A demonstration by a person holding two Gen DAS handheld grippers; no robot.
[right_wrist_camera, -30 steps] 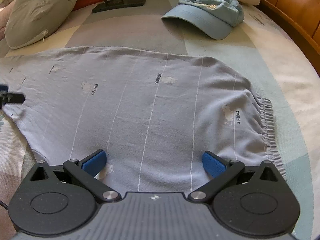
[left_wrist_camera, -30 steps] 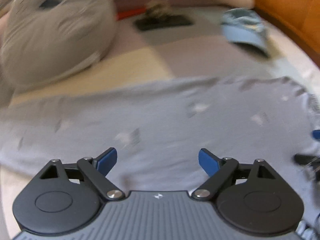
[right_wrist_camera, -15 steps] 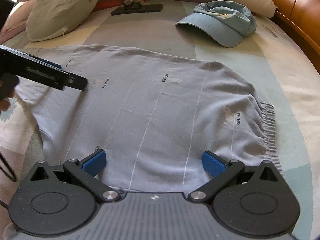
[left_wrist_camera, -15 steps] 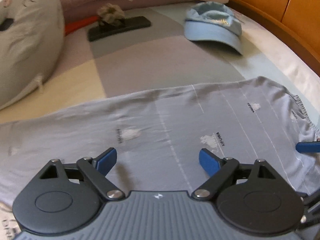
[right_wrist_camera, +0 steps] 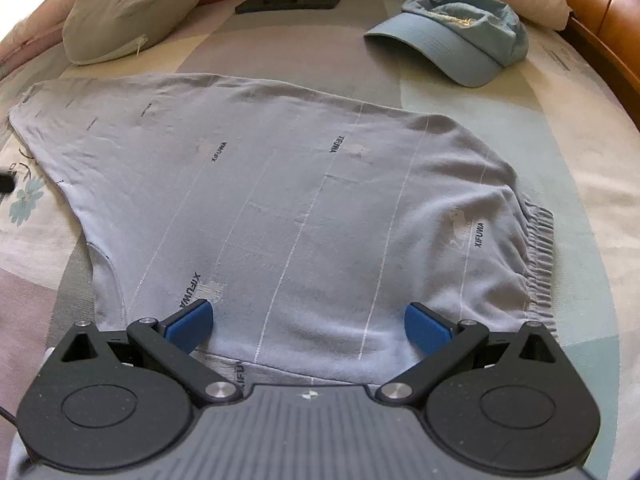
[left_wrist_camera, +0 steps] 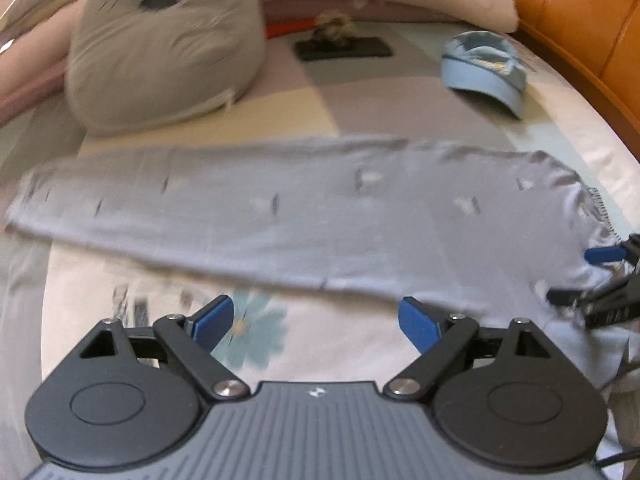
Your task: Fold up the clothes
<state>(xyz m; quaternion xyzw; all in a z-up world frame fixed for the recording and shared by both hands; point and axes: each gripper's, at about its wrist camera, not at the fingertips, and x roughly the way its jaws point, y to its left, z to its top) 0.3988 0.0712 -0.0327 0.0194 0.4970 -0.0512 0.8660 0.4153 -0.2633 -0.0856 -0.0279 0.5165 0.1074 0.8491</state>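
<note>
Pale blue-grey shorts [right_wrist_camera: 288, 200] with thin white stripes and small printed words lie flat on a bed, their gathered waistband [right_wrist_camera: 540, 256] to the right. Over the near hem my right gripper [right_wrist_camera: 308, 324] stands open, nothing between its blue pads. In the blurred left wrist view the shorts [left_wrist_camera: 300, 216] stretch across the middle. My left gripper [left_wrist_camera: 316, 320] is open above the flowered sheet, just short of the near edge of the cloth. The right gripper [left_wrist_camera: 608, 280] shows at that view's right edge, over the cloth.
A light blue cap [right_wrist_camera: 460, 36] lies at the back right. A grey-beige cushion [right_wrist_camera: 132, 8] sits at the back left. Between them is a flat black object [right_wrist_camera: 288, 2] with a small flower ornament. An orange wooden bed frame [left_wrist_camera: 580, 32] borders the right.
My left gripper has pulled back toward the near edge, off the shorts and onto the sheet; it has left the right wrist view. The right gripper has barely moved. Both stayed open.
</note>
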